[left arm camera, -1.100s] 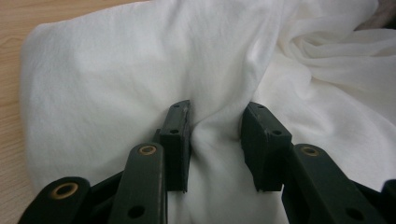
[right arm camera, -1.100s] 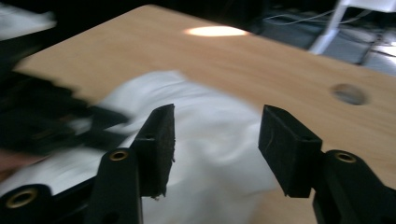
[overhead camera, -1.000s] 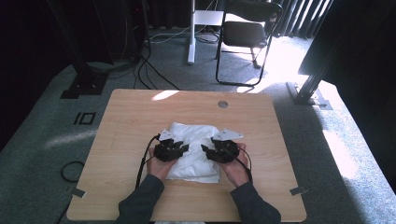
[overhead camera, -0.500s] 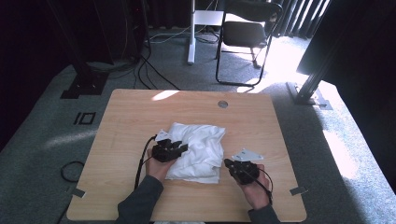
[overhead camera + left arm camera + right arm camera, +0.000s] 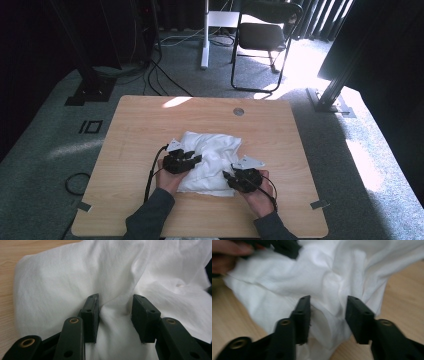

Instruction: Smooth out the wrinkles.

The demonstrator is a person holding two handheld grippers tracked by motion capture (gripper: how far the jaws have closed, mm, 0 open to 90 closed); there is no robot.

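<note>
The white cloth (image 5: 212,160) lay crumpled near the middle of the desk (image 5: 140,125), as in the earlier frames. The left tool (image 5: 192,159) stayed on its left part, jaws partly open with a fold of cloth bulging between them; they had just been opening a little. The right tool (image 5: 227,176) had moved from the bare desk beside the cloth to its near right corner. Its jaws had just been opening, and cloth lay between them, not pinched.
</note>
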